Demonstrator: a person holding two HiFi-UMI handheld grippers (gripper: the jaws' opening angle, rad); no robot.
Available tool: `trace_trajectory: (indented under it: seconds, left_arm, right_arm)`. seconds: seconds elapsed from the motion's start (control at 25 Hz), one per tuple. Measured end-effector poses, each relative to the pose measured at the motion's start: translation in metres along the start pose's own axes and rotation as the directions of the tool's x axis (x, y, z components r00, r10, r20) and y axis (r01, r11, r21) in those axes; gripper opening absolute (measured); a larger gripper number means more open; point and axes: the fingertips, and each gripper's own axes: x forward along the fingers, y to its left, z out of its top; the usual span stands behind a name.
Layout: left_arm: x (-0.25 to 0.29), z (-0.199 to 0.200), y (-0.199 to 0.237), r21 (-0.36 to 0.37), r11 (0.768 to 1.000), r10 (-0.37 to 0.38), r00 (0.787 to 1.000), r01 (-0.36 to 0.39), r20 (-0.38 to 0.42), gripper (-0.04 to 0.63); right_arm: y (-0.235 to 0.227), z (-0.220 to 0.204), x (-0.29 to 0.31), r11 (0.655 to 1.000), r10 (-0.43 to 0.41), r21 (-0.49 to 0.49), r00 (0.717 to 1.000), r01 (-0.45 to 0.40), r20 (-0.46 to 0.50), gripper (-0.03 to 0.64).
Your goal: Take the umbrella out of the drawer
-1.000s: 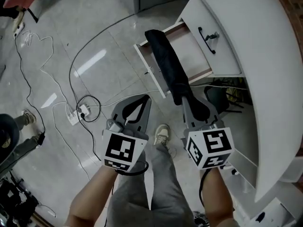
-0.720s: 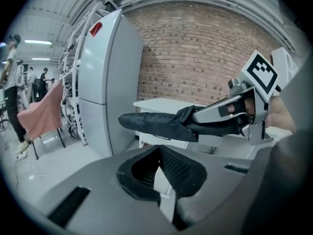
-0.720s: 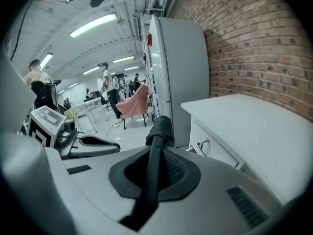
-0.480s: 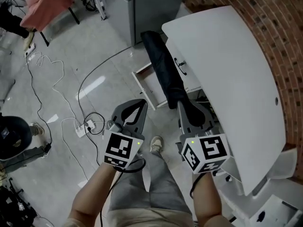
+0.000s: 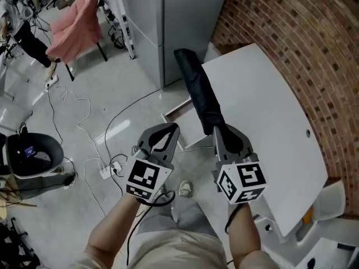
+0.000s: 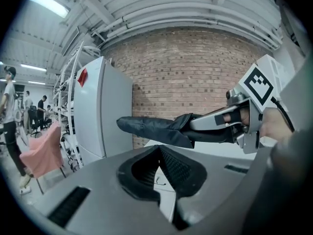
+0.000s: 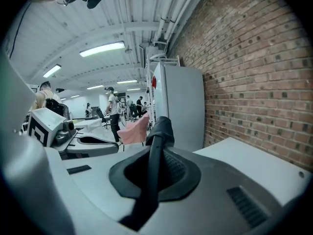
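While a person stands beside a white desk [image 5: 263, 122] against a brick wall [image 5: 291, 32], each hand holds a two-jaw gripper out in front, seen from above. The right gripper [image 5: 222, 134] has its jaws pinched narrowly around one end of a folded black umbrella [image 5: 201, 91]. The umbrella sticks straight out away from the person, roughly level, in the air along the desk's left edge. Far below it is a white drawer [image 5: 178, 106], partly hidden by the umbrella, which seems to stand pulled open. The umbrella is well apart from it. The left gripper [image 5: 168, 130] is just beside the right one. Its jaws meet at the tips and carry nothing. A tall grey cabinet [image 5: 168, 21] stands beyond the umbrella's far end. Cables [image 5: 84, 122] trail across the pale floor at left.
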Motion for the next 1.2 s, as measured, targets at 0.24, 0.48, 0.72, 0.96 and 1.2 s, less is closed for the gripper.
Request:
trace_trajectory:
  seconds: [0.24,0.48,0.72,0.96,1.2]
  left_arm:
    - [-0.041,0.073,-0.018,0.066,0.998,-0.015,0.999,0.012,0.047,0.008]
    - [-0.069,0.126,-0.035,0.198,0.98,-0.002,0.994,-0.02,0.11,0.008]
    - [-0.095,0.166,-0.031,0.288,0.955,0.021,0.984,-0.072,0.176,0.008]
    - [-0.117,0.207,-0.036,0.358,0.931,-0.018,0.967,-0.077,0.254,0.008]
    - [-0.136,0.21,-0.028,0.263,0.961,0.005,0.959,-0.083,0.283,0.008]
  right_arm:
    - [0.013,0.076,-0.045,0.999,0.035,-0.028,0.995,-0.033,0.089,0.015]
    - [0.024,0.141,-0.085,0.994,0.085,-0.081,0.979,-0.071,0.183,0.015]
    - [0.036,0.18,-0.122,0.987,0.119,-0.134,0.96,-0.087,0.253,0.015]
    - [0.041,0.203,-0.151,0.983,0.144,-0.153,0.94,-0.1,0.309,0.015]
    - [0.046,0.21,-0.166,0.981,0.159,-0.158,0.932,-0.113,0.325,0.015]
